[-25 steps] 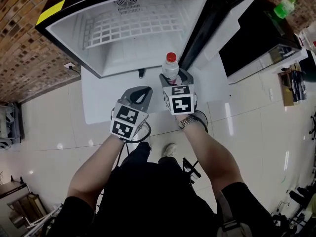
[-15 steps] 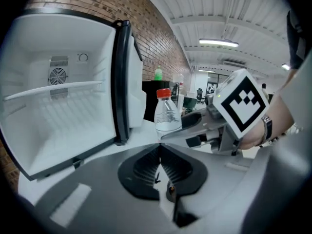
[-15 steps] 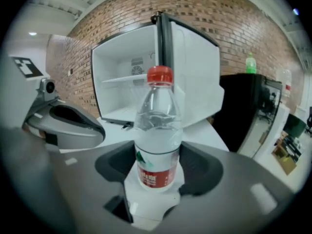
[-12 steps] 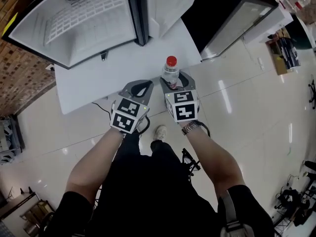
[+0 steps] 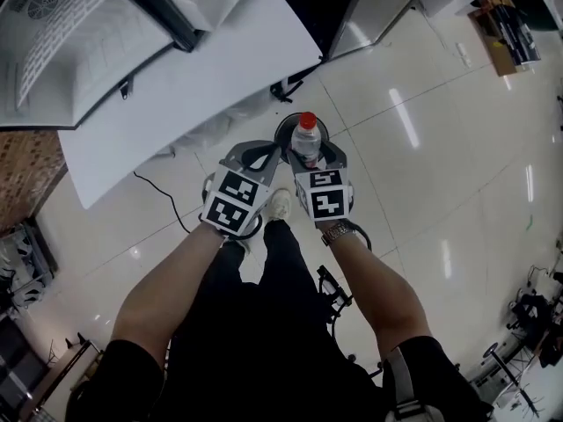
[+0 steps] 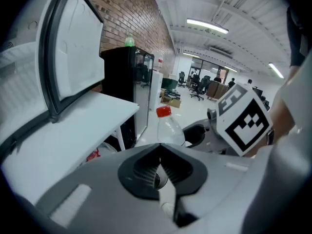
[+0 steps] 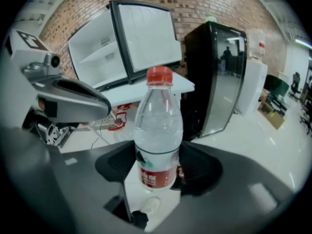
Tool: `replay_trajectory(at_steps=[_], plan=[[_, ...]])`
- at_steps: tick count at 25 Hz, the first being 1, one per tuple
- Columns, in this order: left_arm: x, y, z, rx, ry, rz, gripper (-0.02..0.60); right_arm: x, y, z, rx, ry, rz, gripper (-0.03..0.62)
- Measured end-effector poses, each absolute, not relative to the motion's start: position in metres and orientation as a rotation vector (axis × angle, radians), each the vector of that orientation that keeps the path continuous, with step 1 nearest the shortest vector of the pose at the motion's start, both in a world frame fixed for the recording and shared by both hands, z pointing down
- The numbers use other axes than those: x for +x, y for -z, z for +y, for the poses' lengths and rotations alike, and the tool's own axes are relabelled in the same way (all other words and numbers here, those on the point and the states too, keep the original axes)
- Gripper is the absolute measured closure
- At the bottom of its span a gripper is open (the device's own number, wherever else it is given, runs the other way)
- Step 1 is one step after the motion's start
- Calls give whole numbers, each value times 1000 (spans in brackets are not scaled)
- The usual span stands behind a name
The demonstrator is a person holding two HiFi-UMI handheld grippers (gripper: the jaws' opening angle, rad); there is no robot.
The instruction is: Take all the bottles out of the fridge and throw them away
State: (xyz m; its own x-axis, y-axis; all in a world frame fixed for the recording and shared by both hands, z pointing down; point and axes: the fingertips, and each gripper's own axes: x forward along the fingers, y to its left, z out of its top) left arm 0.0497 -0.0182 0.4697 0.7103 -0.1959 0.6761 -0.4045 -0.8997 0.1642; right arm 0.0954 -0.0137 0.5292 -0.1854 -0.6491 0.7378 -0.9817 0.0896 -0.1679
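A glossy pale tile floor (image 5: 422, 192) spreads beneath us. Up and to the left of the left tool (image 5: 266, 150) stands the open white fridge (image 5: 62, 42), and a white tabletop (image 5: 202, 77) lies just ahead of that tool. Its jaws are together, with nothing between them. Just beside it on the right, the right tool (image 5: 308, 152) is clamped on the clear bottle (image 5: 305, 136), upright with its red cap on top. Under the bottle we see a dark round rim (image 5: 283, 130), perhaps a bin; we cannot be sure.

White table (image 6: 73, 130) (brick wall (image 6: 127, 13) behind).
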Motion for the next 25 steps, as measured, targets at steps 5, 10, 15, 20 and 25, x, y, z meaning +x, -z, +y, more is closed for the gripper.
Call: replay_trajectory(at_steps=[5, 10, 15, 20, 25], plan=[[72, -523, -11, 2574, -1071, -355, 578, 109, -603, 0, 1593, -1068, -1796, 316], [83, -578, -7, 2538, -1134, -257, 578, 118, -679, 7, 1596, -1212, -1696, 316], [79, -628, -3, 2484, -1184, -216, 578, 118, -747, 8, 1566, -1302, -1623, 316], [73, -663, 3, 2433, -1201, -203, 578, 113, -799, 7, 1503, -1350, -1570, 316], [68, -687, -3, 2399, -1206, -222, 578, 115, -839, -5, 1433, -1335, -1536, 314]])
